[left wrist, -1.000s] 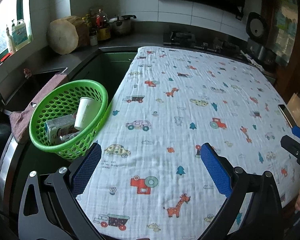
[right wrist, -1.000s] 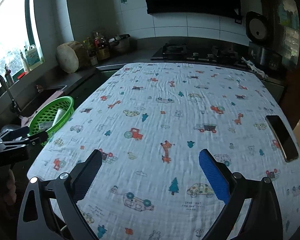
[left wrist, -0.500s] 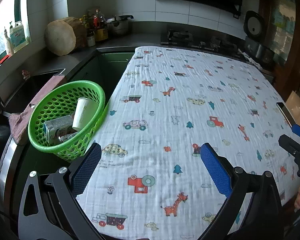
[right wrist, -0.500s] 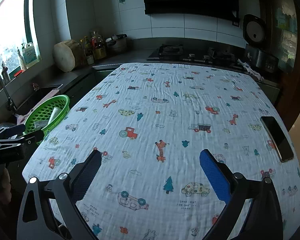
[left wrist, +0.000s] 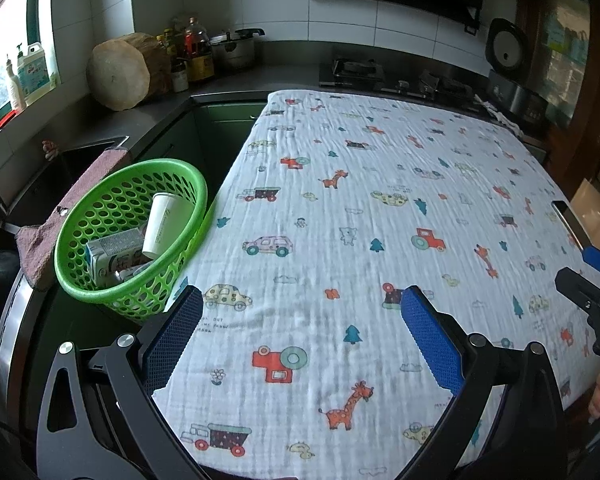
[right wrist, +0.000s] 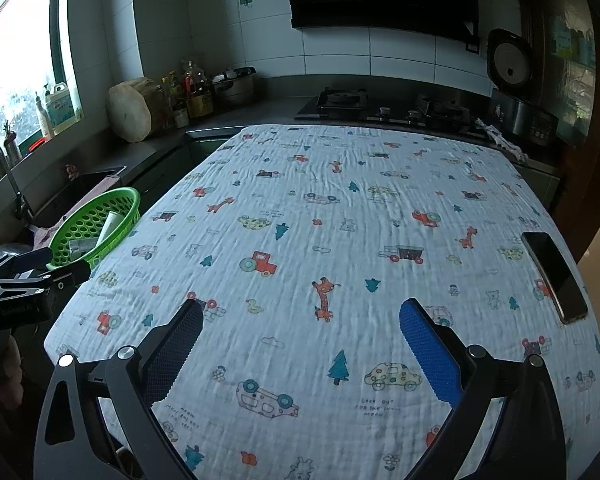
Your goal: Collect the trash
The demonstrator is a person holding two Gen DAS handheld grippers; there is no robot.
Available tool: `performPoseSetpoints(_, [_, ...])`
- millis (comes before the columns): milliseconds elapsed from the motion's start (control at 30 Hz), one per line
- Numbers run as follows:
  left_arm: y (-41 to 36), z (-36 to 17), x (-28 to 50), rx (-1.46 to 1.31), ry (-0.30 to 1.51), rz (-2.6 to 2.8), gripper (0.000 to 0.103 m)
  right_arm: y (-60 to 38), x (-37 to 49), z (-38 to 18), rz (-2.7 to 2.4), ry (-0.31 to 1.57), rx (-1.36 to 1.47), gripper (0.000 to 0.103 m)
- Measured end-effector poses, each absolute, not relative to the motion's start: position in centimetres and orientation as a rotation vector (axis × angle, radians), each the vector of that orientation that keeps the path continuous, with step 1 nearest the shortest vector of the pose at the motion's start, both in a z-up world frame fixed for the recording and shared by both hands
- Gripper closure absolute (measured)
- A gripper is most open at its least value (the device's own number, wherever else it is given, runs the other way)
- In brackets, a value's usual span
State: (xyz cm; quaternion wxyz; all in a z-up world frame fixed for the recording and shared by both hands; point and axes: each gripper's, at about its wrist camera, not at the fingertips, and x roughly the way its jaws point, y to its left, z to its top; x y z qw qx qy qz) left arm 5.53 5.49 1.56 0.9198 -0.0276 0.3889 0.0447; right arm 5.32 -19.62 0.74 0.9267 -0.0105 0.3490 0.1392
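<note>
A green perforated basket [left wrist: 100, 216] [right wrist: 116, 204] stands off the table's left edge beside the sink. In it lie a white paper cup [left wrist: 162, 224], a small drink carton [left wrist: 114, 256] and something clear at the bottom. My left gripper [left wrist: 300, 300] hovers open over the near left part of the printed cloth [left wrist: 380, 208], nothing between its fingers. My right gripper [right wrist: 300, 312] is open too, above the near middle of the cloth [right wrist: 340, 208]. Each gripper shows at the edge of the other's view: the left gripper [right wrist: 56, 262], the right gripper [left wrist: 580, 268].
A black phone [right wrist: 554, 276] lies at the table's right edge. Behind the table run a counter with a gas hob [right wrist: 380, 108], a rice cooker [right wrist: 516, 108], a wooden chopping block [left wrist: 120, 76], bottles and a pot. A sink with a pink rag [left wrist: 60, 216] is at the left.
Both grippers have drawn back and risen slightly, so the table and basket look a little farther off. Both stay open and empty.
</note>
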Motion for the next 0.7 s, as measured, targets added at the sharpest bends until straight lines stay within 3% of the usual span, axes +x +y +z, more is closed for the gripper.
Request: performPoseSetpoints(700, [5.31, 1.51, 5.27, -0.05, 0.787, 0.102, 0.005, -19.66, 5.07, 0.28, 0.281, 0.723, -0.015, 0.007])
